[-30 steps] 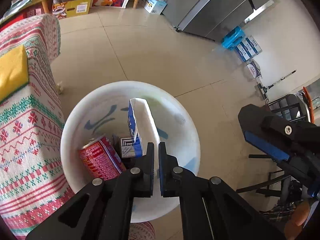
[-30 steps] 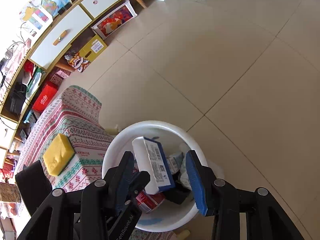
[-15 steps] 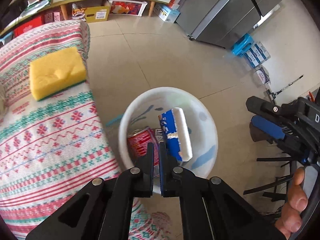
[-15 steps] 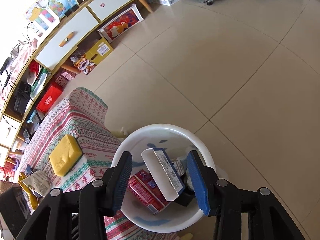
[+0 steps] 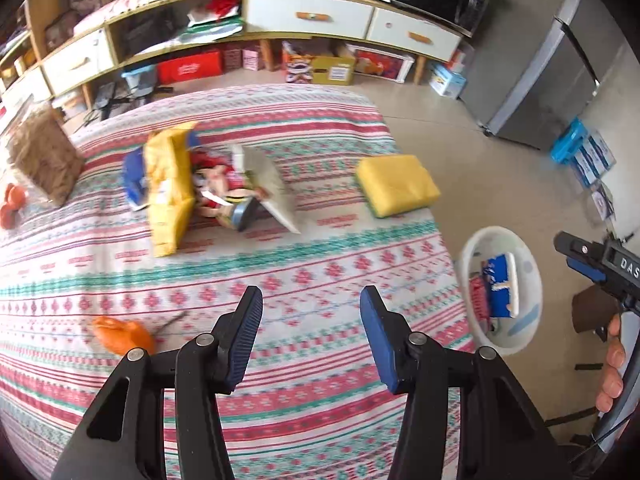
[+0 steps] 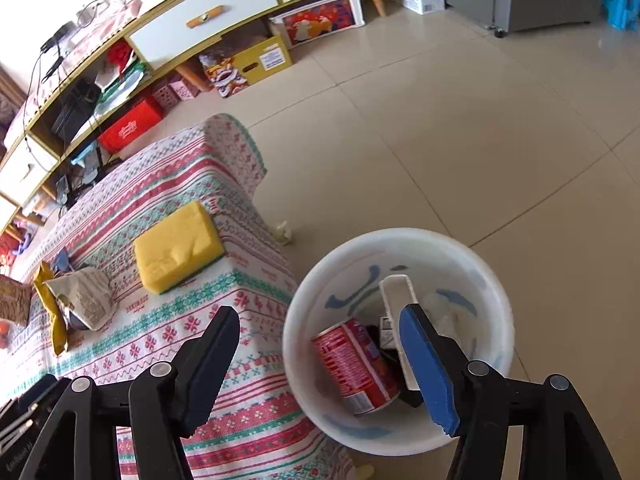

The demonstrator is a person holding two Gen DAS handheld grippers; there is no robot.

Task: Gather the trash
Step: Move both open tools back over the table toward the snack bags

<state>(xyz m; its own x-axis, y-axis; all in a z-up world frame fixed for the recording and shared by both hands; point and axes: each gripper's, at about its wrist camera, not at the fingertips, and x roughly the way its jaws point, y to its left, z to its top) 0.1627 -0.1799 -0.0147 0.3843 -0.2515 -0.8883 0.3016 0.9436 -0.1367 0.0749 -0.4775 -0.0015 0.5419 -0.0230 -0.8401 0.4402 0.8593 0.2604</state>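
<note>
Honestly, little writing can be read: on the right gripper point(image 5: 576, 258), seen from the left wrist, we make out the white letters "DAS" on its black body, and the label print on the red can point(image 6: 354, 364) and the blue-and-white carton point(image 5: 500, 290) is too small for us to read.

Our left gripper point(image 5: 310, 336) stands wide open with nothing between its blue pads, hanging over the patterned tablecloth point(image 5: 280, 280) and touching nothing that we can see. Our right gripper point(image 6: 320, 364) is also spread wide and empty, held above the near corner of the table and the white bin point(image 6: 400, 240), which stands on the tiled floor just beside the table.

Inside the bin lie the red can, the carton and some pale wrapping. On the cloth, trash remains: a yellow snack bag point(image 5: 168, 184), a crumpled printed wrapper point(image 5: 224, 192) beside it, an orange scrap point(image 5: 120, 334) near the left fingers. A yellow sponge point(image 5: 394, 184) sits near the table's edge
</note>
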